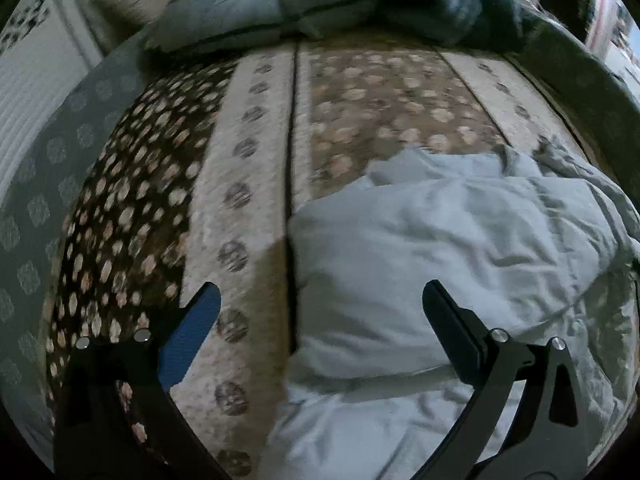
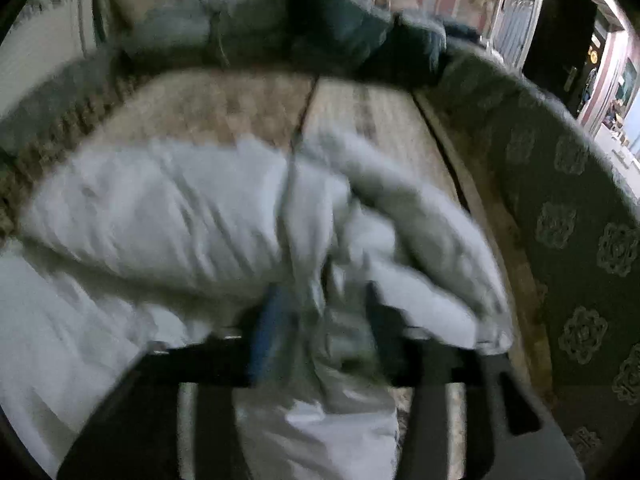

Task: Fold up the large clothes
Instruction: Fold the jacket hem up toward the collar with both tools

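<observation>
Patterned bed point(image 1: 256, 184), pale garment point(image 1: 420, 248), grey pillows point(image 1: 256, 12) on it

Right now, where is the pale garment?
The pale garment lies bunched on the patterned bed cover, right of its dark seam in the left wrist view; the right tongs grip a fold of it.

Right wrist view is smeared all over, so the right gripper point(image 2: 320, 320) fingertips are mush and the cloth point(image 2: 192, 216) bunched between them hides whether they actually pinch it or just sit around it. The cloth runs off the bottom and left edges there, and off the right and bottom edges in the left view, so its full shape is anyone's guess. Pile point(image 1: 320, 4) at the far end is too dark and blurry to tell what's in it.
</observation>
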`<state>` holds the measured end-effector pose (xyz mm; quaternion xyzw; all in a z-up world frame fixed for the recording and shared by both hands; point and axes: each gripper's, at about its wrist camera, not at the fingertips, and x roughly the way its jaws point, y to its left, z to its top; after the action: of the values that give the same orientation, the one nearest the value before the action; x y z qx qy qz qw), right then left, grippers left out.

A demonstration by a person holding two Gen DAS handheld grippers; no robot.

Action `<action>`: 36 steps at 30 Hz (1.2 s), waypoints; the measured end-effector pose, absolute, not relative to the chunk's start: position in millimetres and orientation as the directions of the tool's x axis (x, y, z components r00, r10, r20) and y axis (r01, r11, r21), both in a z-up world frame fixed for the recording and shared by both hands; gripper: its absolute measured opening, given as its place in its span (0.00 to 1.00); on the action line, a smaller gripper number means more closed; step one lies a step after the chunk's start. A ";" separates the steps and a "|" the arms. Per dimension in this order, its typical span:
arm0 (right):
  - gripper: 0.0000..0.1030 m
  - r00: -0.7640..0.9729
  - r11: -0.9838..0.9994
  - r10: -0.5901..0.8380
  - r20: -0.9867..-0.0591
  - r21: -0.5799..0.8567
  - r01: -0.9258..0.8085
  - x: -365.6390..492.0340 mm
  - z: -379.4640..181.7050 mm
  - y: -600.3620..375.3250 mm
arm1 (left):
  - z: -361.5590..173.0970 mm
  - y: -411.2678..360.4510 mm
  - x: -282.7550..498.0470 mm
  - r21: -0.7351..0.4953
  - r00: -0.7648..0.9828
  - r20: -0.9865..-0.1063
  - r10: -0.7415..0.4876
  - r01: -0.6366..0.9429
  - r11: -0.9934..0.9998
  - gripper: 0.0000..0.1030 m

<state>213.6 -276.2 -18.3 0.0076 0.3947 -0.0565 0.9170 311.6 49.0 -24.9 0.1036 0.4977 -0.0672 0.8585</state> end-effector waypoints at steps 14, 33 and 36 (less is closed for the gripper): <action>0.48 0.569 0.984 -0.092 -0.817 0.013 0.179 307.3 -104.1 -251.7 | -143.2 3.0 349.1 0.054 0.276 -0.961 0.014 0.135 0.989 0.95; 0.47 0.419 0.986 -0.041 -0.907 0.030 0.162 365.7 -152.5 -279.9 | -188.1 -13.2 390.4 0.085 0.149 -0.987 0.067 0.123 0.989 0.97; 0.48 0.413 0.988 -0.023 -0.910 0.043 0.150 356.9 -138.5 -281.2 | -169.8 -12.9 377.6 0.108 0.199 -0.977 0.077 0.149 0.983 0.96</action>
<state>356.9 -281.2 -138.5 0.0586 0.5391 -0.0516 0.8386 377.6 -12.9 -169.8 0.0893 0.6325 -0.0233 0.7691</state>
